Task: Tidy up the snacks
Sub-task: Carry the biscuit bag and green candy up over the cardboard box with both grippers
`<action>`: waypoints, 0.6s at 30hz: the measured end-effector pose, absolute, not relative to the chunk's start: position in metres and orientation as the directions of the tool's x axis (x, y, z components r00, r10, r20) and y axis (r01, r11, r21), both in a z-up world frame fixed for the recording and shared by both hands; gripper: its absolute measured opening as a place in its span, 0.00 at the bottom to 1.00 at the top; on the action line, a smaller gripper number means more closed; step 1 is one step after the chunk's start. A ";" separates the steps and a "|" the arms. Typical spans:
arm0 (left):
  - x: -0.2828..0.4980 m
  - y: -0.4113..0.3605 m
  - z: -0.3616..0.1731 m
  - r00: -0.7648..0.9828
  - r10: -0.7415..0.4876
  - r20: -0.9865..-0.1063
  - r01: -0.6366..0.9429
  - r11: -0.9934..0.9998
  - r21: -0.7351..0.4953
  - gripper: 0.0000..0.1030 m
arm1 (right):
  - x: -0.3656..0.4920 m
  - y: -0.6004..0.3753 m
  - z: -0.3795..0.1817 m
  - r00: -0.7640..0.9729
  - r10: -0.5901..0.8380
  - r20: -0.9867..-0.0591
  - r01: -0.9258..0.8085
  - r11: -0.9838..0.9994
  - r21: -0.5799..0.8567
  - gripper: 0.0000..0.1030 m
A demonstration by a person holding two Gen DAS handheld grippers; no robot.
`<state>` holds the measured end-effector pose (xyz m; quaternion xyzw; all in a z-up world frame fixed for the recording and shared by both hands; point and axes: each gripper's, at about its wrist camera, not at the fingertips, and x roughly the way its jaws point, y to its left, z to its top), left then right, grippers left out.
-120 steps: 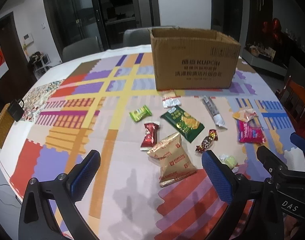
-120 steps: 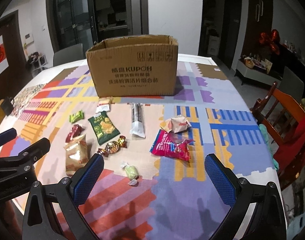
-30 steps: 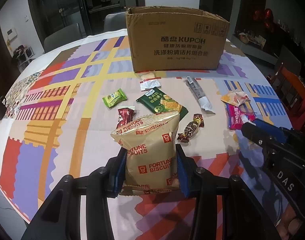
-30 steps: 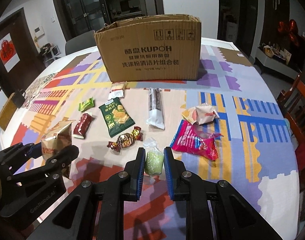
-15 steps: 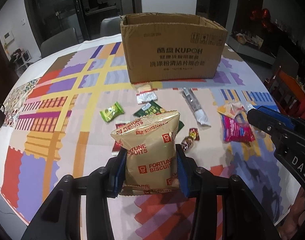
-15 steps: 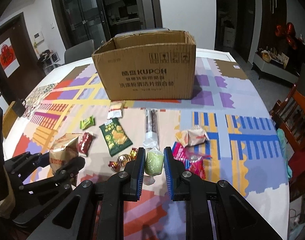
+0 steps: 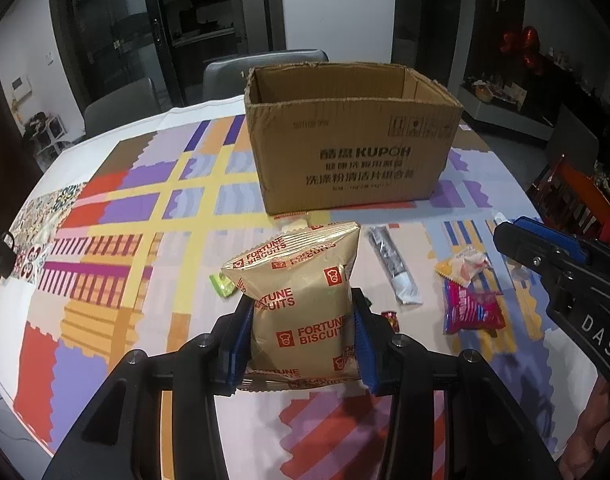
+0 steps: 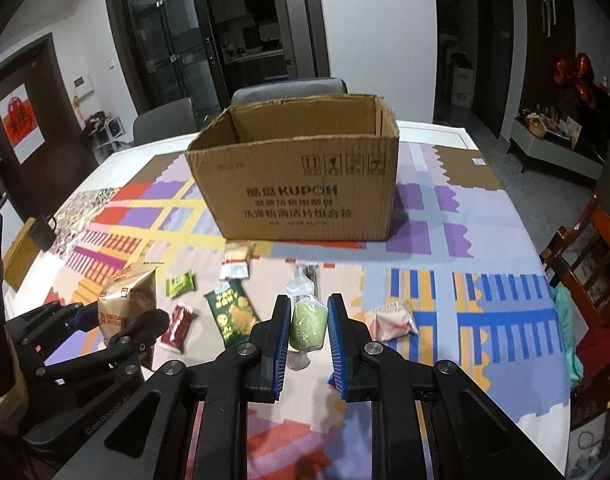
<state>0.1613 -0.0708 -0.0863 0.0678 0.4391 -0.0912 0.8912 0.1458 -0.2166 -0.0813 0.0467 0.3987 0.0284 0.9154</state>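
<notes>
Item 1, biscuit bag (image 7: 303, 308): you hold it upright in the left tool (image 7: 303, 344), both blue pads pressed into its lower sides, clear of the worktop (image 7: 117, 264). It looks light, puffed with air, with a slick foil skin and brittle contents. Your low, side-on hold suits it; squeeze no harder, or the biscuits may crack and the bag may slide.

Item 2, green candy (image 8: 308, 326): you pinch it in the right tool (image 8: 308, 344), pads closed on its soft middle, above the worktop. It is small, light and squashy, and its clear twisted wrapper ends give no purchase. The middle is the place to hold it.

Item 3, box (image 7: 353, 136): open-topped cardboard, standing at the far side of the worktop, well apart from both tools. Its inside floor is hidden.

Item 4, loose snacks on the worktop: green packet (image 8: 232, 312), red packet (image 8: 179, 326), pink packet (image 7: 471, 310), silver stick (image 7: 393, 270) and others, all between you and the box.

Change since four seconds ago: both tools were open then, with bag and candy lying on the worktop. Over the last second both holds are unchanged, and the box looms larger and shows more of its inner walls.
</notes>
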 end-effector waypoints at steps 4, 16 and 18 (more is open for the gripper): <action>0.167 -0.075 -0.077 0.611 -0.109 -0.784 0.236 0.971 0.049 0.43 | 0.151 -0.220 -0.074 0.695 0.081 -0.714 -0.010 0.995 0.103 0.20; 0.191 -0.080 -0.049 0.652 -0.126 -0.748 0.243 0.969 0.048 0.43 | 0.169 -0.225 -0.046 0.736 0.068 -0.674 -0.014 0.996 0.085 0.20; 0.195 -0.080 -0.045 0.658 -0.126 -0.742 0.245 0.968 0.053 0.43 | 0.173 -0.226 -0.043 0.742 0.068 -0.667 -0.014 0.996 0.085 0.20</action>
